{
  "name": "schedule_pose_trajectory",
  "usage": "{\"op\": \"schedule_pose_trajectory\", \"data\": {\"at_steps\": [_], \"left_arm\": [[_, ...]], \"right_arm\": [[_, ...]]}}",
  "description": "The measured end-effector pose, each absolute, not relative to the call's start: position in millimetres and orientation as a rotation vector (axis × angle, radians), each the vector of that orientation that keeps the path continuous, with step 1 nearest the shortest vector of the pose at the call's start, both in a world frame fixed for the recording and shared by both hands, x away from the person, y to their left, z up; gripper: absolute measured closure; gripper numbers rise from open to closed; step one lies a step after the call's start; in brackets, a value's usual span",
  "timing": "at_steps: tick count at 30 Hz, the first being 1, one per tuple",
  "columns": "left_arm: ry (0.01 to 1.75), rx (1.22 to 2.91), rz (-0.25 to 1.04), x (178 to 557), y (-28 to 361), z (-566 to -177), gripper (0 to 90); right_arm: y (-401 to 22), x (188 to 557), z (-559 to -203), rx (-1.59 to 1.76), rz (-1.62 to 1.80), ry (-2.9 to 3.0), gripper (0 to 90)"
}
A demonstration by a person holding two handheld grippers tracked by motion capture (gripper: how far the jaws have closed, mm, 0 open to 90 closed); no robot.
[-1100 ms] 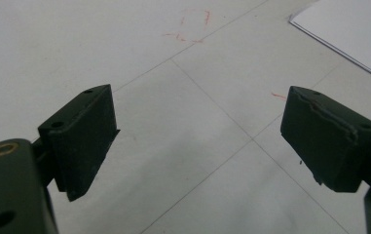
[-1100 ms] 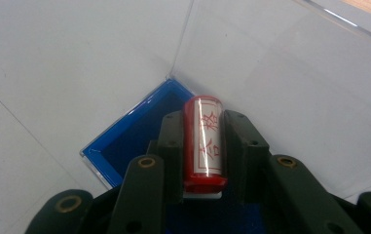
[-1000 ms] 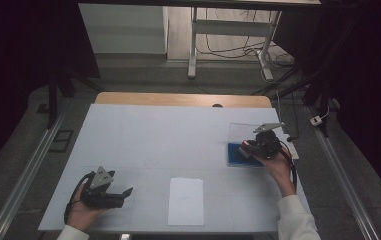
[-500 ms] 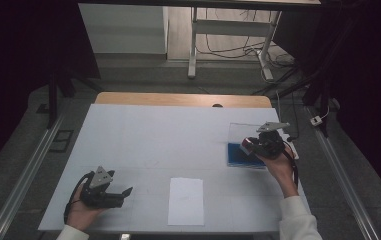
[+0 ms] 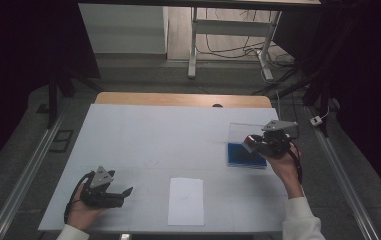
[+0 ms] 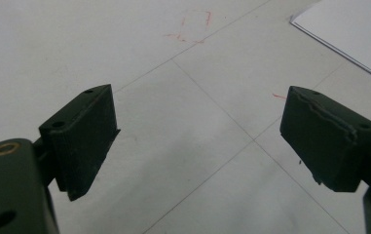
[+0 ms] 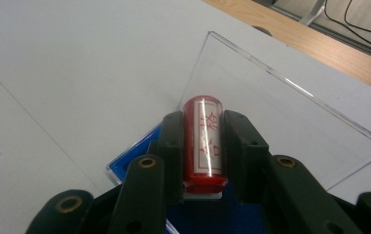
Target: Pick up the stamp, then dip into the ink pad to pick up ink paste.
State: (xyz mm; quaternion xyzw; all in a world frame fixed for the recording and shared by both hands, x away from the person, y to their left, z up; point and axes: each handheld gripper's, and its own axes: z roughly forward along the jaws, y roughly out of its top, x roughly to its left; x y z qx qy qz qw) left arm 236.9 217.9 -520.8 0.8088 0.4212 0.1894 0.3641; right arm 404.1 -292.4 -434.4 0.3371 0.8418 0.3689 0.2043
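Observation:
A red cylindrical stamp point(image 7: 202, 144) with a white label of red characters sits clamped between the jaws of my right gripper point(image 7: 202, 121). In the high view, that right gripper point(image 5: 251, 144) hovers just above a blue ink pad point(image 5: 245, 156) at the table's right side. The ink pad point(image 7: 137, 158) lies in a clear case whose lid point(image 7: 275, 109) stands open behind it. A white sheet of paper point(image 5: 185, 201) lies near the front edge. Left of it my left gripper point(image 5: 126, 192) rests on the table, and the left gripper point(image 6: 197, 131) has wide jaws with nothing between them.
The white tabletop point(image 5: 153, 140) carries faint grid lines and small red marks point(image 6: 193, 29). A wooden strip point(image 5: 178, 99) runs along its far edge. A corner of the paper point(image 6: 353, 34) lies ahead and to the right of the left jaws.
My right gripper has lifted a little with the stamp, away from the blue ink pad. The left gripper has stayed where it was.

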Motion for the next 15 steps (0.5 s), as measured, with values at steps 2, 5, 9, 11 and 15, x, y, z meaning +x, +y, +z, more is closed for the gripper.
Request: {"op": "schedule_pose_trajectory", "data": {"at_steps": [2,5,9,11,15], "left_arm": [[1.083,2.082,0.487,236.9,217.8,-521.0,13.7],[1.084,2.083,0.490,237.1,217.6,-521.1,13.7],[1.087,2.081,0.492,236.8,217.7,-520.9,13.6],[1.087,2.079,0.493,236.4,217.8,-520.7,13.6],[1.086,2.082,0.491,236.8,217.6,-520.9,13.6]], "right_arm": [[-292.6,403.7,-433.2,0.940,1.033,2.347,70.0],[-292.2,402.2,-429.9,0.931,1.034,2.350,70.0],[-289.9,401.4,-429.3,0.928,1.027,2.363,70.0],[-289.2,402.1,-430.4,0.928,1.017,2.371,70.0],[-287.6,404.7,-434.9,0.941,0.988,2.394,70.0]]}}
